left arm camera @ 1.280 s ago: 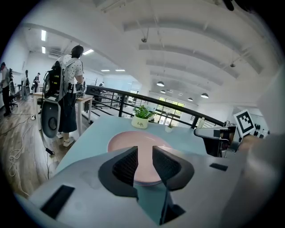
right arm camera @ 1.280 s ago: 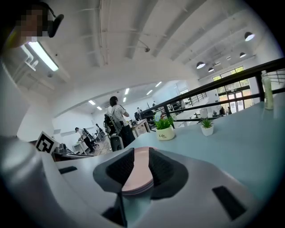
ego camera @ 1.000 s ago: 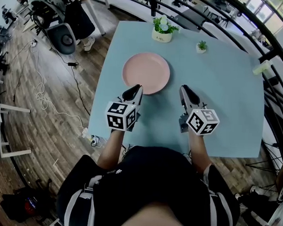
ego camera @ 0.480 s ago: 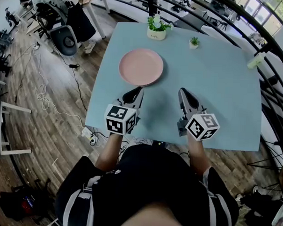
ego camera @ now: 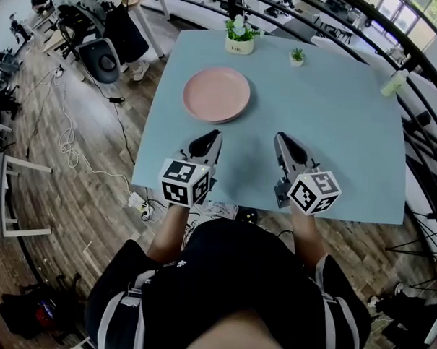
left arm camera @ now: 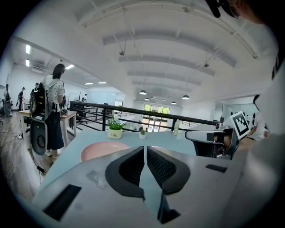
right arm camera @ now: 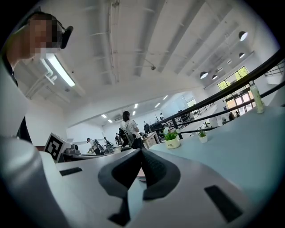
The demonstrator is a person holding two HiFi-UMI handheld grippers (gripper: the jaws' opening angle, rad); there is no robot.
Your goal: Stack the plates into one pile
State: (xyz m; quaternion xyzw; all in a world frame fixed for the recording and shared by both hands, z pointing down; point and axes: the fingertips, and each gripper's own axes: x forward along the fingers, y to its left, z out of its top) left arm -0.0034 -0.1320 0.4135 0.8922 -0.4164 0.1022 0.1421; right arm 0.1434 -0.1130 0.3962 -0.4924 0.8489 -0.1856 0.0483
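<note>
Left tongs (ego camera: 210,139) and right tongs (ego camera: 283,142) now sit back near the desk's (ego camera: 336,125) front edge, clear of the pink plates (ego camera: 216,95); a second ago the left tip was at the rim. Both tongs are pressed together, with nothing between them. The plates rest as one pile on the desk's far left, short of the potted plant (ego camera: 239,35), so stacking looks finished, with the hands retiring.
</note>
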